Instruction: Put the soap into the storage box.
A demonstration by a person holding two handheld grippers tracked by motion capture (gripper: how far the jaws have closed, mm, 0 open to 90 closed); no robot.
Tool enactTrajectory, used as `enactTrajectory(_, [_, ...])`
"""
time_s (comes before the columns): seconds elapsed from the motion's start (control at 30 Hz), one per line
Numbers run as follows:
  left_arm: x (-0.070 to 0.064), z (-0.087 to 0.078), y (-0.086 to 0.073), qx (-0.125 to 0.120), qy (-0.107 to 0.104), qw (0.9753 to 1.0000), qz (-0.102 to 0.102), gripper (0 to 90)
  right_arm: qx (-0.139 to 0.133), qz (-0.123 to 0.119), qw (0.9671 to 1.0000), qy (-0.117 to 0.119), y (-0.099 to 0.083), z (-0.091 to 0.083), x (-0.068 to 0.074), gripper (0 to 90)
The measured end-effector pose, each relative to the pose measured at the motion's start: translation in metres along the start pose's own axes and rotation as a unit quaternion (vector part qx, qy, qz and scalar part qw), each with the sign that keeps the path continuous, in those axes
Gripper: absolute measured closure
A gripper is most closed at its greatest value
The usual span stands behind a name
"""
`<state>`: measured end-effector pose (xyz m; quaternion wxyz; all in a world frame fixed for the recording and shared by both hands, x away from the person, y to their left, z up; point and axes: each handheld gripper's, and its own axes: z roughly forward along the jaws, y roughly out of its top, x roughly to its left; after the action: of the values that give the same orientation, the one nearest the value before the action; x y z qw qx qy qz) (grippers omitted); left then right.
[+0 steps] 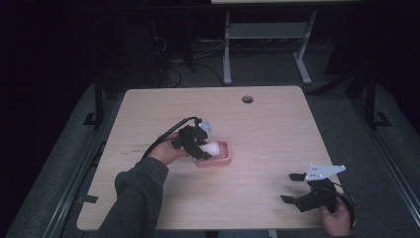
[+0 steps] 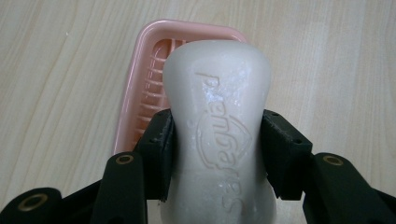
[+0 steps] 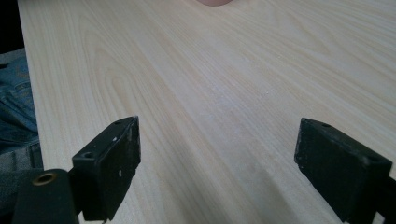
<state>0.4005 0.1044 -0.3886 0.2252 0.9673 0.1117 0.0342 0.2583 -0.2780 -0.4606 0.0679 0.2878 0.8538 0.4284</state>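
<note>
Over pink soap dish (image 2: 135, 84), soap bar (image 2: 219, 121) lengthwise along left gripper (image 2: 217, 154)

Dim lab: bare desk (image 1: 277, 129), floor cables (image 1: 168, 74).

High view overlooks table (image 1: 277, 124); tong cameras skim it close

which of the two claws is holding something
The left claw: its jaws are shut on the white soap bar over the pink dish. The right claw is open.
</note>
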Motion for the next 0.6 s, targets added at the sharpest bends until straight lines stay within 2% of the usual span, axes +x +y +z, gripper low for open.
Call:
enactTrajectory(0.27, [0.004, 0.003, 0.006, -0.002, -0.002, 1.0000, 0.001, 49.3, -0.001, 0.000, 1.0000, 0.000, 0.000, 0.000, 0.000, 14.2])
enactTrajectory(0.6, [0.010, 0.016, 0.010, 0.011, -0.005, 0.9999, -0.005, 49.3, -0.002, 0.002, 1.0000, 0.000, -0.001, 0.000, 0.000, 14.1])
